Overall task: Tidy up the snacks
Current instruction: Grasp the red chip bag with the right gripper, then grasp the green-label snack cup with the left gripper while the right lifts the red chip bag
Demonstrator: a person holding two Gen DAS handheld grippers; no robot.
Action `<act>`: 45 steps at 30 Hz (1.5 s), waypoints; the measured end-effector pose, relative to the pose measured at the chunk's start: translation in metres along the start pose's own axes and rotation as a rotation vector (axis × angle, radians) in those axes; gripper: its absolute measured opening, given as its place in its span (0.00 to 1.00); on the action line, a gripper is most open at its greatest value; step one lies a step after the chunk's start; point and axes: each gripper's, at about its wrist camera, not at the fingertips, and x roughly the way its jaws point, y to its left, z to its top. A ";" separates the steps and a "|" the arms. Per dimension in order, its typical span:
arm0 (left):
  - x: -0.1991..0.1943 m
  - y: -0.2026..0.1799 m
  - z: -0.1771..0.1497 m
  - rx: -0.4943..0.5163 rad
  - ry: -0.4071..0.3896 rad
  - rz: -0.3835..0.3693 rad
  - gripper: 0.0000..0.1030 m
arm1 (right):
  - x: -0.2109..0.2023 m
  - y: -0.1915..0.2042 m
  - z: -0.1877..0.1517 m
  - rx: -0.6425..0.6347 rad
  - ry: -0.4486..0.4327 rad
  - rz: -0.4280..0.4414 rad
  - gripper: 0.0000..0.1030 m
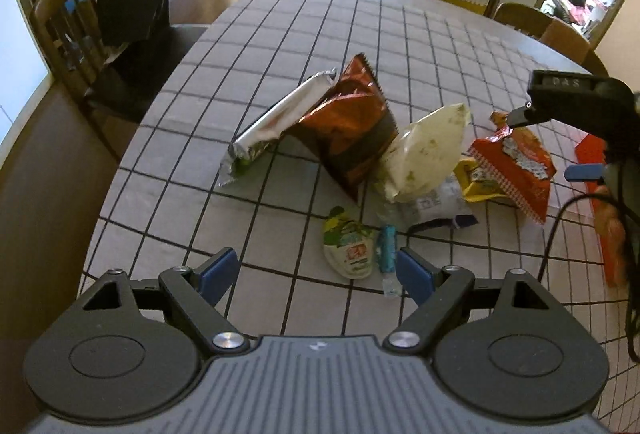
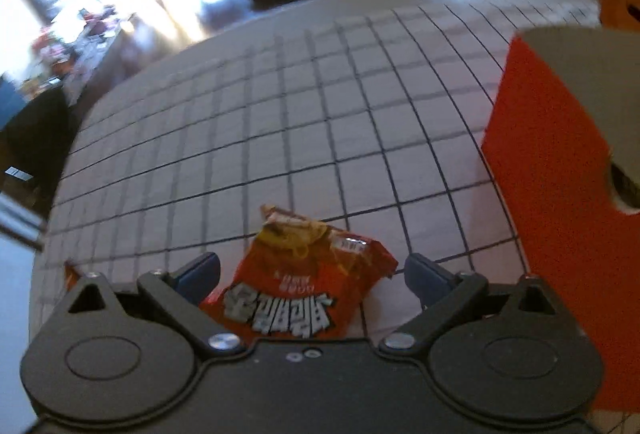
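Snacks, loose heap on a table (image 1: 248, 45) covered by a pale cloth with a dark grid:
- Red-orange packet with white lettering (image 2: 296, 294): lies flat near the heap's right end; in the right wrist view it sits between the spread fingers, pads clear of it.
- Yellow packet (image 1: 476, 181): partly under the red-orange one.
- Cream bag (image 1: 428, 149): puffed, leaning on the brown-orange bag (image 1: 352, 129).
- Brown-orange bag: stands tilted at the heap's middle.
- Silver packet (image 1: 272, 125): slanted against the brown-orange bag's left side.
- Small green-and-white pouch (image 1: 352, 246) and slim teal sachet (image 1: 387, 248): side by side, nearest the left gripper.

Left gripper (image 1: 316, 274): jaws wide apart, nothing between them, above the cloth just short of the pouch.
Right gripper (image 2: 314, 278): jaws apart, ungripped, over the red-orange packet.

Red box with grey top (image 2: 560, 137): on the table, right of the heap.
Wooden chair (image 1: 76, 33): at the table's left.
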 end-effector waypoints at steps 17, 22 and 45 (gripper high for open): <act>0.041 -0.007 0.015 0.043 0.087 0.025 0.72 | 0.014 0.021 -0.015 -0.135 0.058 -0.073 0.93; 0.043 -0.019 0.015 0.100 0.088 0.038 0.68 | 0.008 0.028 -0.027 -0.201 0.065 -0.057 0.90; 0.031 -0.009 0.008 0.061 0.060 0.022 0.42 | -0.016 -0.007 -0.050 -0.260 0.101 -0.008 0.73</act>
